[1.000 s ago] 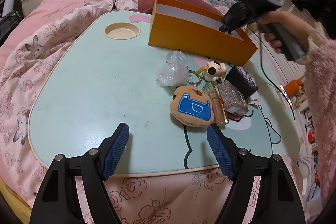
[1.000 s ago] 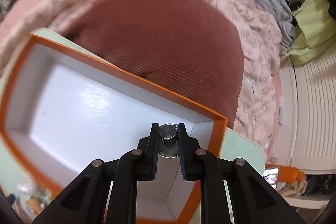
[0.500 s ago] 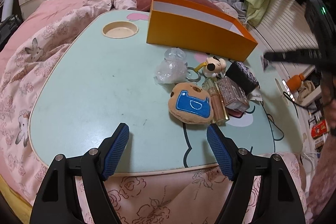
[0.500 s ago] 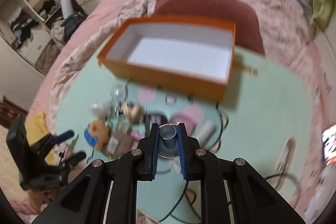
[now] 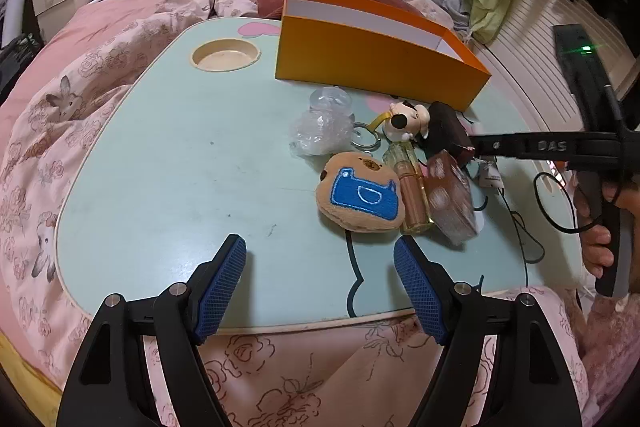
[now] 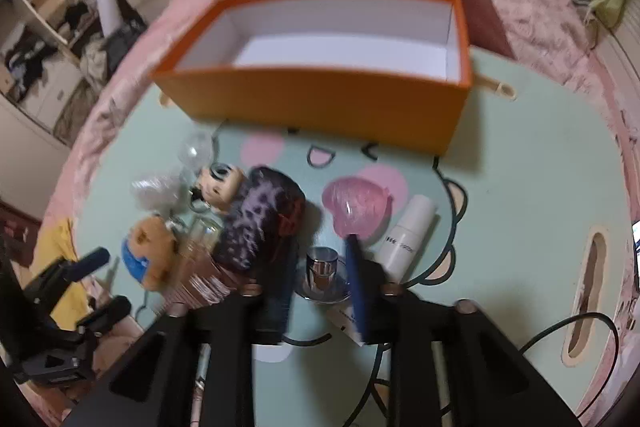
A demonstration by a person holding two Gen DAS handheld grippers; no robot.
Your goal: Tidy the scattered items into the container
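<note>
**mochi_k:** So what changed there? A second earlier the right tongs (image 6: 318, 279) had the silver-capped bottle (image 6: 322, 265) pinched tight right over the orange box (image 6: 320, 99). Then they swung back out over the counter (image 6: 520, 187) and the jaws were opening, with the bottle between them but the pads no longer pressing it.

**rig_dad:** Yep, and the box looked empty inside. My guess is that drop never happened and the bottle ended up back on the counter, so nothing was tidied yet.

**mochi_k:** Where exactly was it?

**rig_dad:** The box was at its 12 o'clock, the white tube (image 6: 408, 239) at 2 and the dark pouch (image 6: 260, 215) at 10.

**mochi_k:** Which way did it point?

**rig_dad:** It looked upright, with the long axis vertical and the cap on top. The left tongs (image 5: 320, 279) hadn't budged. They were spread wide and empty at the near edge.
</note>
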